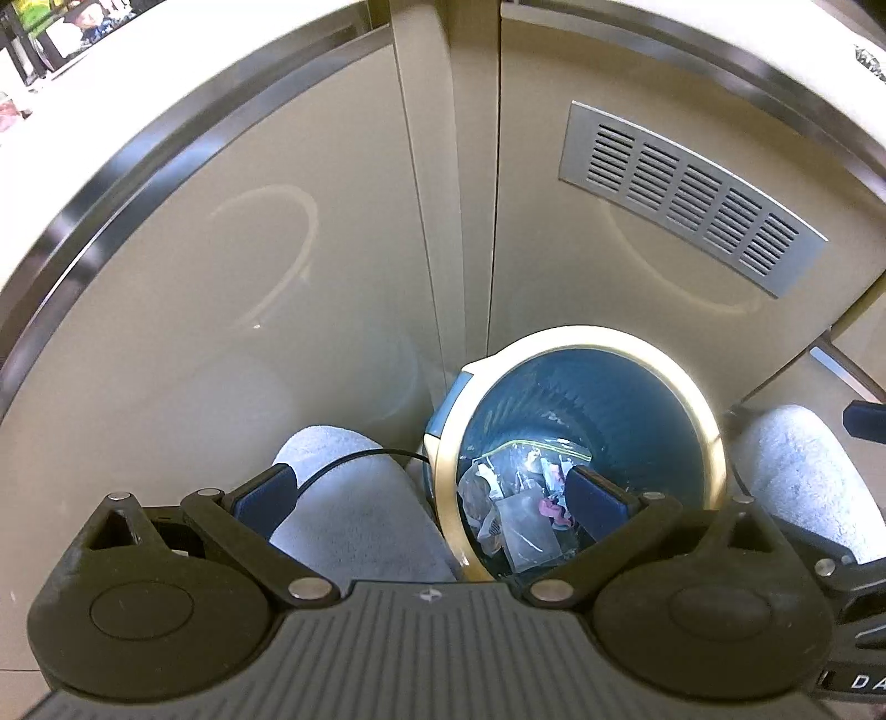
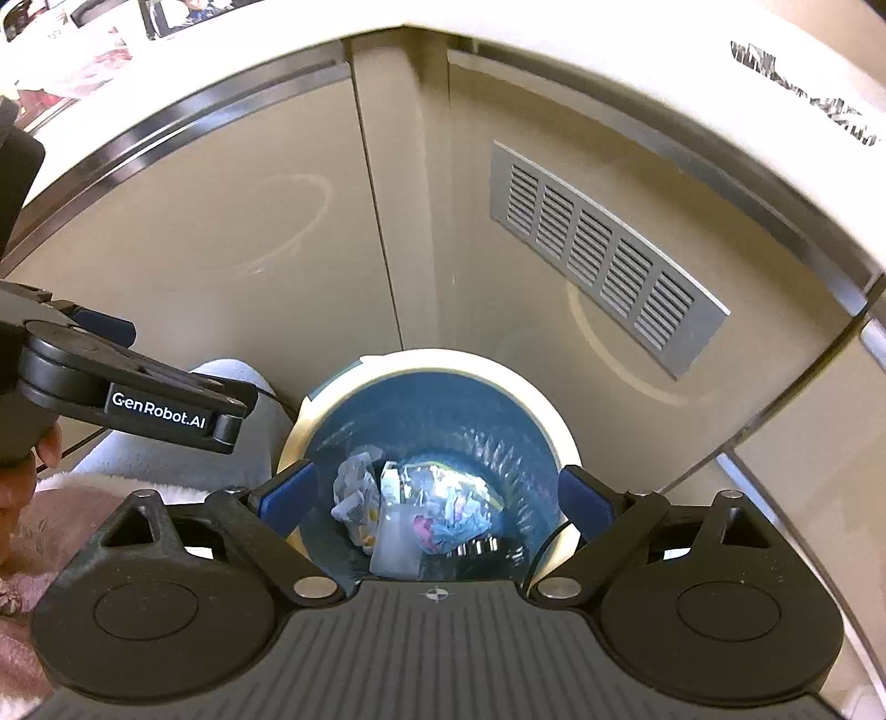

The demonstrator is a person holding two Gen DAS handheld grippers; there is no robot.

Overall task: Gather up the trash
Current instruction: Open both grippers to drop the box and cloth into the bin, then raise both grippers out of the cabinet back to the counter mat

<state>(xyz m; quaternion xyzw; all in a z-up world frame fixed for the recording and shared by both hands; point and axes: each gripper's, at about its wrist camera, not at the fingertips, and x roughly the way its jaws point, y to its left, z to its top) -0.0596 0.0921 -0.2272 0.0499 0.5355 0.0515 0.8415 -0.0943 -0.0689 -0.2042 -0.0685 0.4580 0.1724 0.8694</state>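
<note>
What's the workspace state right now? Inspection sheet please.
surface: floor barely visible; bin stands against beige cabinet doors.
job's things: blue trash bin with cream rim, lined; crumpled wrappers and plastic bags at its bottom.
clutter: nothing seen outside the bin.
grippers: left gripper open, empty; right gripper open, empty, above the bin.
cables: thin black cable by the left gripper's finger.
surroundings: grey vent grille, pale countertop edge, person's fleece-clad legs.
</note>
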